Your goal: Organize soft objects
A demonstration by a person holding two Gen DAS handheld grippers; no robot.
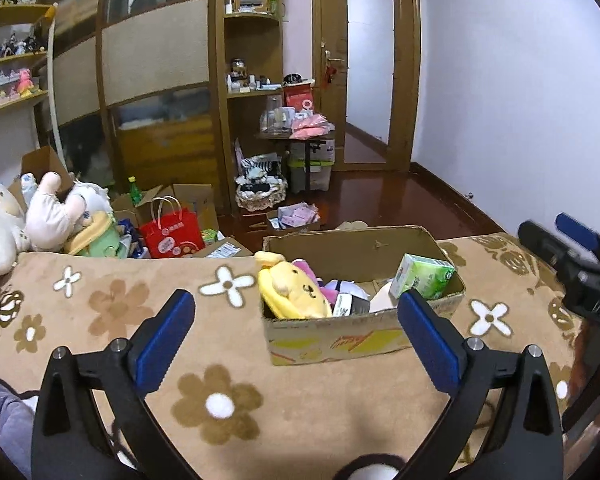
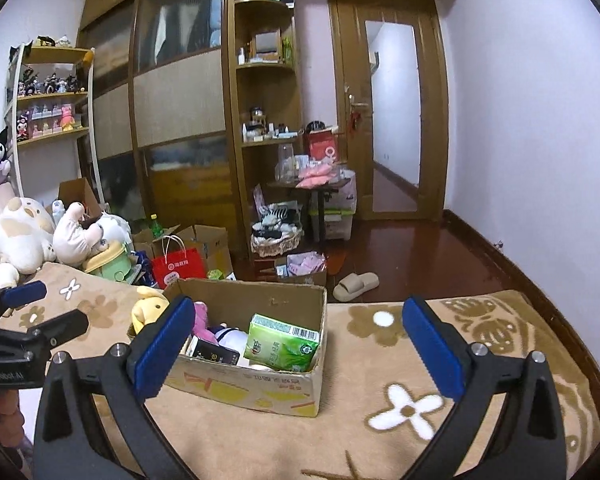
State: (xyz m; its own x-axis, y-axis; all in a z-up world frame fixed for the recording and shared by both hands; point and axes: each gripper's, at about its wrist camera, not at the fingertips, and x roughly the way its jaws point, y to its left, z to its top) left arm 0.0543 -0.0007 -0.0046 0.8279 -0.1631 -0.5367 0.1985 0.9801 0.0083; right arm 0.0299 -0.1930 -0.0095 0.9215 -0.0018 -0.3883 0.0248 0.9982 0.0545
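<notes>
Several big things ring us: a brown wardrobe (image 2: 172, 120), a flowered blanket (image 1: 112, 304) underneath, white plush toys (image 2: 16, 236) piled left. Our cardboard box (image 2: 252, 388) sits on the blanket, holding a yellow plush (image 1: 292, 288) and green tissue pack (image 2: 284, 344). Left gripper (image 1: 296, 336) and right gripper (image 2: 298, 344) hang spread wide, empty.

tan blanket (image 1: 120, 300) with white and brown flowers, yellow plush (image 1: 288, 290), green packet (image 1: 422, 276).
</notes>
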